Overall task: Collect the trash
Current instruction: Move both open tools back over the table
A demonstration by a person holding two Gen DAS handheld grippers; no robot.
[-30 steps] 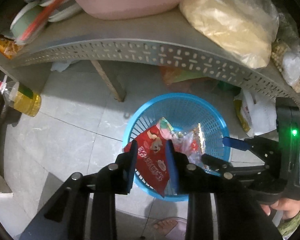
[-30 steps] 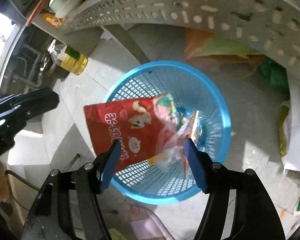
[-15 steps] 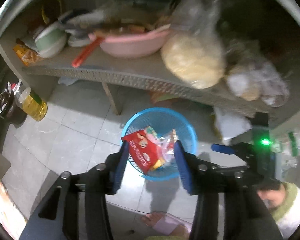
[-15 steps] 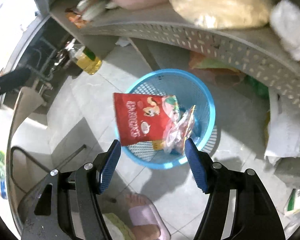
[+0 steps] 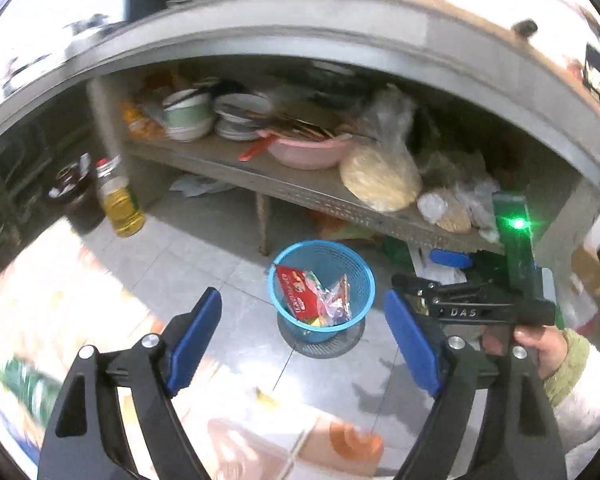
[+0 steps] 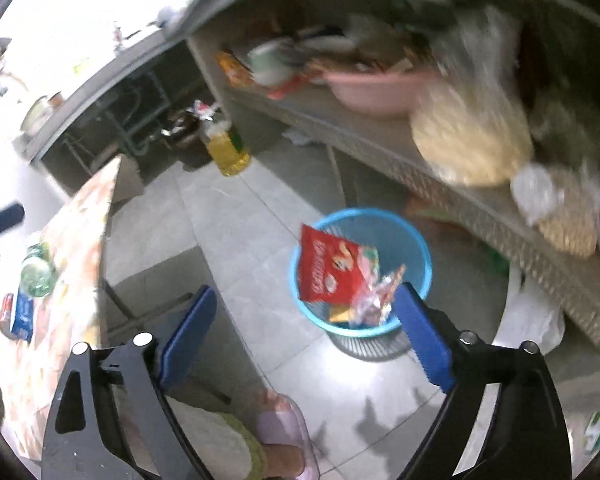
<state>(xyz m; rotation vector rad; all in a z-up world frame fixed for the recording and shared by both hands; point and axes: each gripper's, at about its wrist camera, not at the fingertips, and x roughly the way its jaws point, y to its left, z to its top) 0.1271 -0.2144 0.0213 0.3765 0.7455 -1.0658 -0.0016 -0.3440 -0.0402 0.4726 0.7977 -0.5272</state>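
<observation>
A: Where is the trash seen?

B: A red snack bag (image 5: pixel 294 286) is seen standing tilted in the blue basket (image 5: pixel 354 280), its upper corner poking above the rim. Crumpled clear wrappers (image 5: pixel 334 304) are seen beside it, inside the same basket. The basket is placed on the tiled floor (image 5: pixel 204 248), just in front of the low shelf (image 5: pixel 284 184).

A: And how are the fingers set?

B: The left gripper (image 5: pixel 304 340) is held wide, its jaws opening, and nothing is gripped between the blue pads (image 5: pixel 410 340). The right gripper (image 6: pixel 304 336) is likewise spread wide and opening; the basket is only viewed through the gap, well below, and no wrapper is touched.

A: What else is shown?

B: A pink basin (image 5: pixel 308 152) and a bag of pale grain (image 5: pixel 380 178) are kept on the shelf. An oil bottle (image 5: pixel 120 204) is stood on the floor to the left. In the right wrist view a patterned table (image 6: pixel 72 248) is seen at the left, and a foot in a pink slipper (image 6: pixel 280 428) below.
</observation>
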